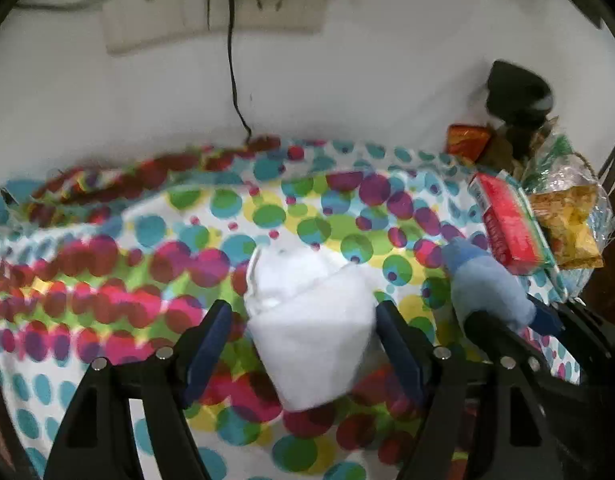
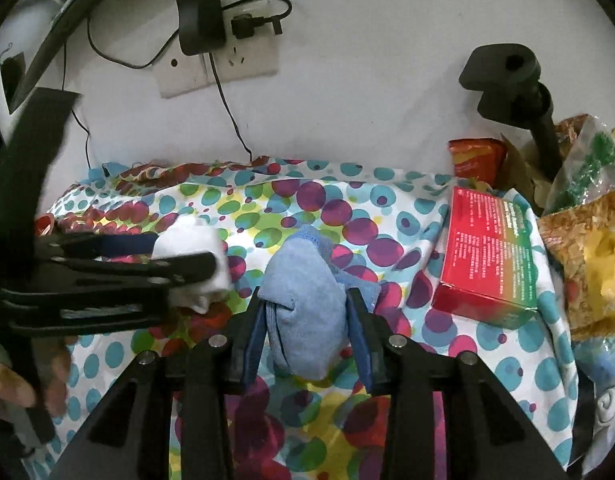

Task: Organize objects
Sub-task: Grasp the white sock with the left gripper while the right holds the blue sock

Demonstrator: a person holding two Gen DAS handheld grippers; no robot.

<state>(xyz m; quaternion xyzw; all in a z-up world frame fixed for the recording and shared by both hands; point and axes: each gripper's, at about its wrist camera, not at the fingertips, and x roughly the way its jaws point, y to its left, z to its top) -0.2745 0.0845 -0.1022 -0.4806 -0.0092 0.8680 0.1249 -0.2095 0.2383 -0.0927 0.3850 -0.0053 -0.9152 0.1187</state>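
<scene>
The left gripper [image 1: 303, 312] is clamped on a white rolled sock [image 1: 307, 320], which sits between its blue-padded fingers above the dotted cloth [image 1: 127, 240]. Just to its right, the right gripper [image 2: 307, 320] squeezes a blue rolled sock [image 2: 307, 304] in the same way, also over the cloth. A red and green box [image 2: 487, 252] lies near the blue sock's right side; its small print is too fine to read. Beyond it, clear snack bags [image 2: 587, 248] hold yellow and brown pieces.

White wall [image 2: 367, 80], beige socket plate [image 2: 227, 68] with plugged charger [image 2: 199, 20], polka-dot cloth [image 2: 347, 208].
</scene>
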